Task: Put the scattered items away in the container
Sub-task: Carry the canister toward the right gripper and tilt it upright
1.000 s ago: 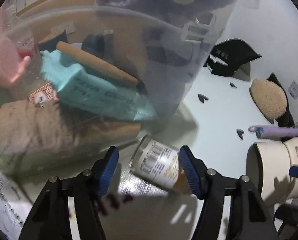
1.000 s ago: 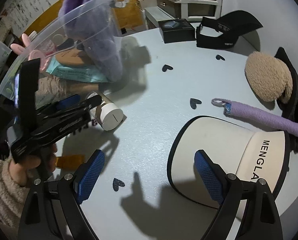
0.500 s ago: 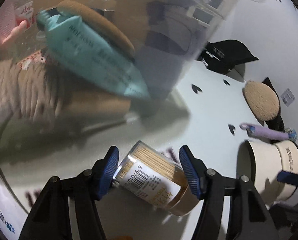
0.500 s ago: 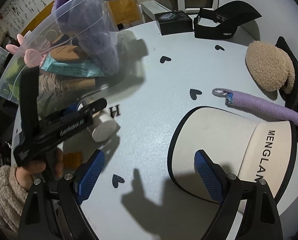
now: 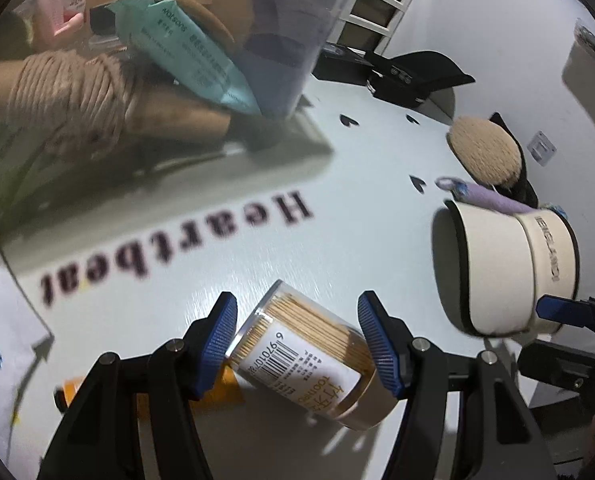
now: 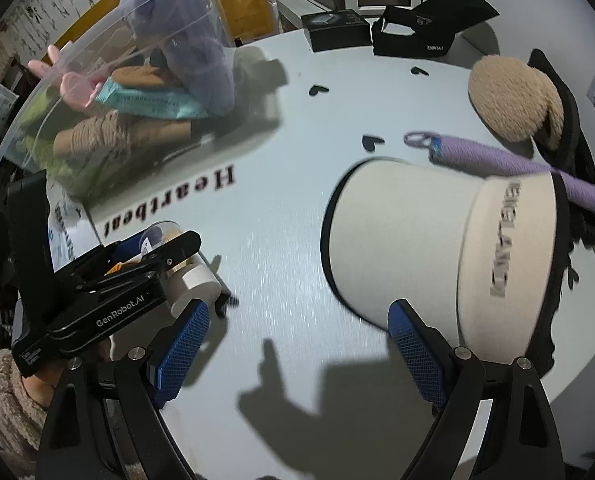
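One clear cylindrical toothpick jar lies clamped between the left gripper pads at lower centre. The right gripper gapes empty beside one cream fabric visor. The clear plastic container, upper left, is cut off.

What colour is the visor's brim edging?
Black trim on a cream visor, clearest in the right wrist view.
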The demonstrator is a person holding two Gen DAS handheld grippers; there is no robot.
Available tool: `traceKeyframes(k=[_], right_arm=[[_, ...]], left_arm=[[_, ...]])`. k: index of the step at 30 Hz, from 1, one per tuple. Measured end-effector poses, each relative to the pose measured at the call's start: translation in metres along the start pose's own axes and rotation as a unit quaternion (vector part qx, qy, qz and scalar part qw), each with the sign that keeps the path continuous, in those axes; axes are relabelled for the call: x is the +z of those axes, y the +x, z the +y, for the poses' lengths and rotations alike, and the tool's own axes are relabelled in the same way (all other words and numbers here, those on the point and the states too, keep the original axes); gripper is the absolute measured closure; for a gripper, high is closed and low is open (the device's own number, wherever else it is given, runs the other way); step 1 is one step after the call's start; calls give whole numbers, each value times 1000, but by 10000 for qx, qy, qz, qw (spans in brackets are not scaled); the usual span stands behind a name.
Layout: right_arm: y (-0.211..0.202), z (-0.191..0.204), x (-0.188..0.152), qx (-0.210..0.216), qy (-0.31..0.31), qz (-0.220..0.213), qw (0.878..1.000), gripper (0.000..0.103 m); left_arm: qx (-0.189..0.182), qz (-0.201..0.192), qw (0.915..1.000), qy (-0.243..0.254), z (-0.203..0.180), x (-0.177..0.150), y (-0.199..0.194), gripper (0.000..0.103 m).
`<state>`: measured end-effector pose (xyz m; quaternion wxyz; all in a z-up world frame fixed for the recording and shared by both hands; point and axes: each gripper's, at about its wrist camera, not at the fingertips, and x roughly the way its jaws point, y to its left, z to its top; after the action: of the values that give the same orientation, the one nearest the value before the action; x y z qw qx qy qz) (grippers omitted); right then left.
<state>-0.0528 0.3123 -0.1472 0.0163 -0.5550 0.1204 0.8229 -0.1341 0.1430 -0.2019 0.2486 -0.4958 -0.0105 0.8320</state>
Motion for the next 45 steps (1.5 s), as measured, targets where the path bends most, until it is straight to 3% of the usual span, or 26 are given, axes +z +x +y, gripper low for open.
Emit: traceKeyframes(k=[13,26,36,45], right_arm=[[12,6,-63,-39,-551,148,9984,12],[39,13,-84,-37,-637,245,9977,12],[37,4,-79,-91,-331,147,9993,12],[37,-9,-69,-24,169,174,9997,12]], left_arm=[[-365,185,9992,35,-25,-48,-19,41],[-765,313,9964,-169,-26,-64,-46,41],[-861,504,9934,572,-25,-60,-46,41],[-1422,1001,9758,1327,-34,-58,-33,37]])
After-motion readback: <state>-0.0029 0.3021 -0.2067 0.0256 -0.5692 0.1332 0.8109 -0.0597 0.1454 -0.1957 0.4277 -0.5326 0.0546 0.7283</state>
